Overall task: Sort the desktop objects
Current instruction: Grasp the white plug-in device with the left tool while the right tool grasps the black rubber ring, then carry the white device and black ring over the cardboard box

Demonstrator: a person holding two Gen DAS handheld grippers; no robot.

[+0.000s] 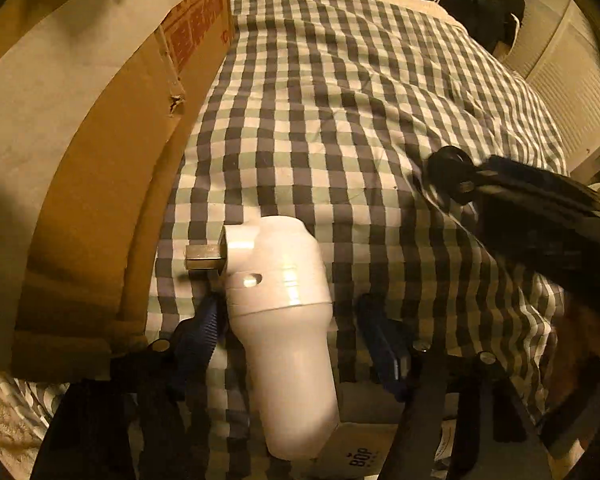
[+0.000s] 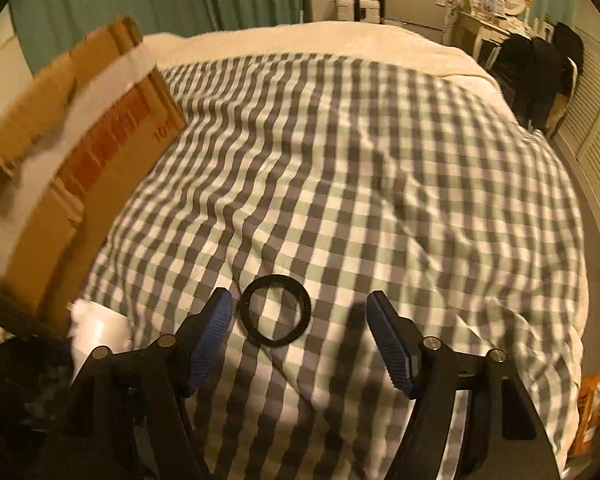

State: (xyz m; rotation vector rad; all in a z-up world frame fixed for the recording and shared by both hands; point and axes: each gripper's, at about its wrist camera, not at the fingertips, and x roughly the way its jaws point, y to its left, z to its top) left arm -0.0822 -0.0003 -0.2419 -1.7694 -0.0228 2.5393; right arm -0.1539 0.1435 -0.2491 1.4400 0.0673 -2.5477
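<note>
Hovering over the checked bedspread [image 2: 340, 160], we have our right tongs [image 2: 300, 340] spread wide, with a black ring [image 2: 275, 311] lying flat on the cloth between the fingers, nearer the left one and not yet touched. Our left tongs [image 1: 288, 344] stand spread too; a white plug-like adapter [image 1: 284, 320] with a metal prong lies between them, touching or just beside the left finger, though whether it is truly gripped we cannot tell. We judge the step in hand to be picking up the ring, so the next move calls for lowering and pressing the fingers in around its rim, then carrying it toward the cardboard box [image 2: 80, 160] at left. Only the left view shows the adapter whole; only the right view shows the ring.
</note>
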